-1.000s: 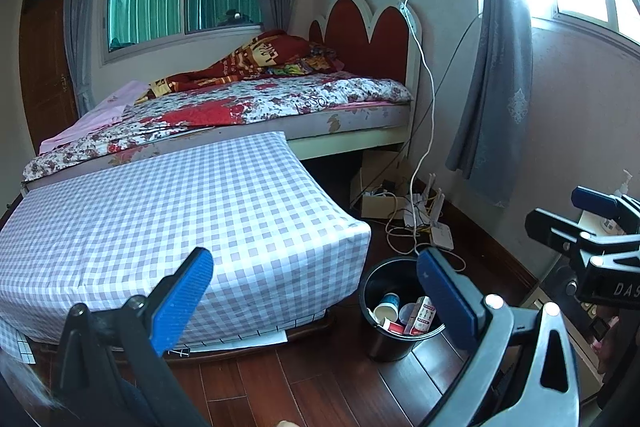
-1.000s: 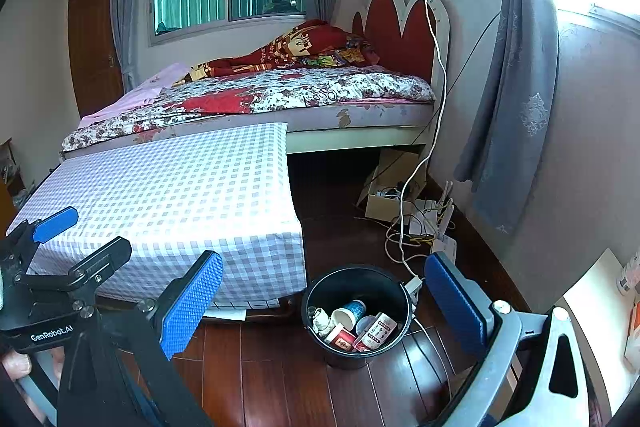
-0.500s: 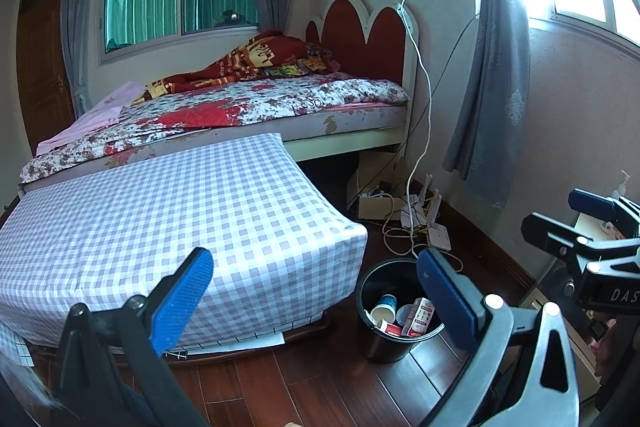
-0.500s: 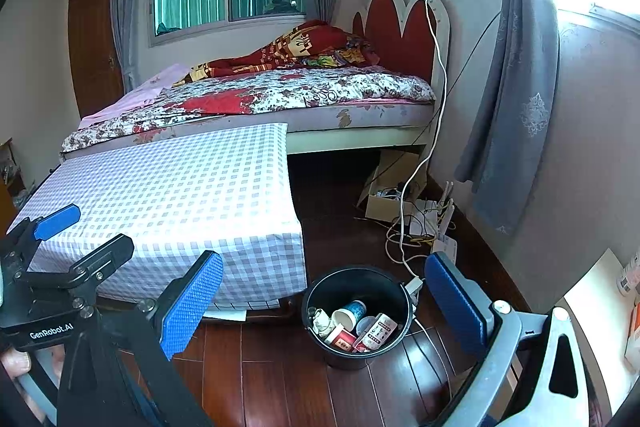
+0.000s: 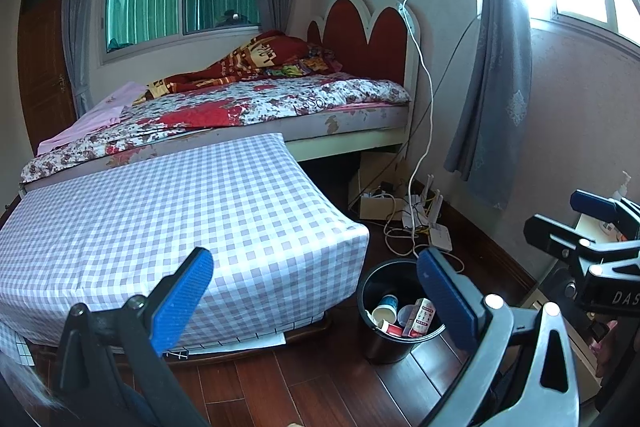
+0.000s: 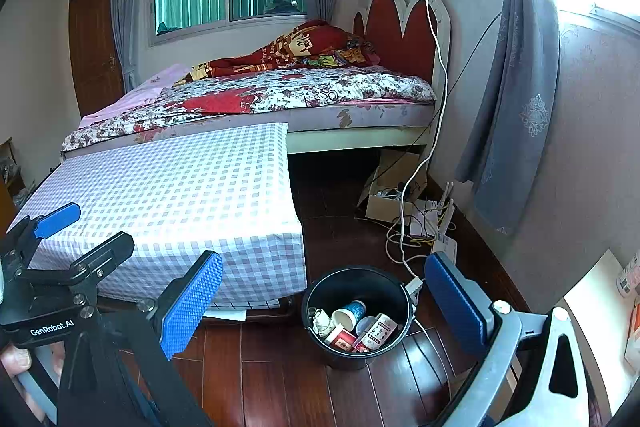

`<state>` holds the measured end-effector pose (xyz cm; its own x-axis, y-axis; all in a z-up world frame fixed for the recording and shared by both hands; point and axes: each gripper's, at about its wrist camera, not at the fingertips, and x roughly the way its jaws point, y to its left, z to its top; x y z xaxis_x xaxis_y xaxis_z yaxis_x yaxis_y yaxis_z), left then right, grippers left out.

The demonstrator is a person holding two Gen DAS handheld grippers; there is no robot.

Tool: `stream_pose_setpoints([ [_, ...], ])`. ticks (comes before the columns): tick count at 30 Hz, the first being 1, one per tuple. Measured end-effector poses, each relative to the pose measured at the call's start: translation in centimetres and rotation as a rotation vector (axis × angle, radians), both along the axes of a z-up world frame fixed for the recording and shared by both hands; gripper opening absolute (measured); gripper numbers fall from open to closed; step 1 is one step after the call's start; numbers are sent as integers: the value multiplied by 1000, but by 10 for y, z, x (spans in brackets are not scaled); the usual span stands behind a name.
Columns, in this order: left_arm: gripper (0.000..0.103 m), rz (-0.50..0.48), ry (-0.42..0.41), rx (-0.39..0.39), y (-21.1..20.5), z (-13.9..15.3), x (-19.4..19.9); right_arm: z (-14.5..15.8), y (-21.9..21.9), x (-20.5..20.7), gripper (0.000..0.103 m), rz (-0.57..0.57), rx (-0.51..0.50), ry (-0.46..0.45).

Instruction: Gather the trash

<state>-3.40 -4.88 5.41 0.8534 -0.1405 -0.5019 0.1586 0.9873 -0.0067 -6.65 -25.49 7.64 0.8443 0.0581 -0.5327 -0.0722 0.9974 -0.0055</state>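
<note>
Below and ahead of both grippers, a black trash bin (image 6: 356,315) stood on the wooden floor (image 6: 280,387), holding a paper cup (image 6: 352,313) and cartons. Left gripper (image 5: 316,291) and right gripper (image 6: 320,297) hung wide open, empty, beside the checkered table (image 5: 180,211).

bin (image 5: 376,343) far rim behind my left tool's finger (image 5: 448,299) | carton (image 6: 378,333) print too small to read | my right tool (image 5: 592,251) cut by frame edge | under-bed dark
</note>
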Motion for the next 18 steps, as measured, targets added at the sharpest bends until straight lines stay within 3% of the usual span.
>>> stream_pose_setpoints([
  [18, 102, -6, 3, -5, 0, -3, -1, 0, 1, -1, 102, -1, 1, 3],
])
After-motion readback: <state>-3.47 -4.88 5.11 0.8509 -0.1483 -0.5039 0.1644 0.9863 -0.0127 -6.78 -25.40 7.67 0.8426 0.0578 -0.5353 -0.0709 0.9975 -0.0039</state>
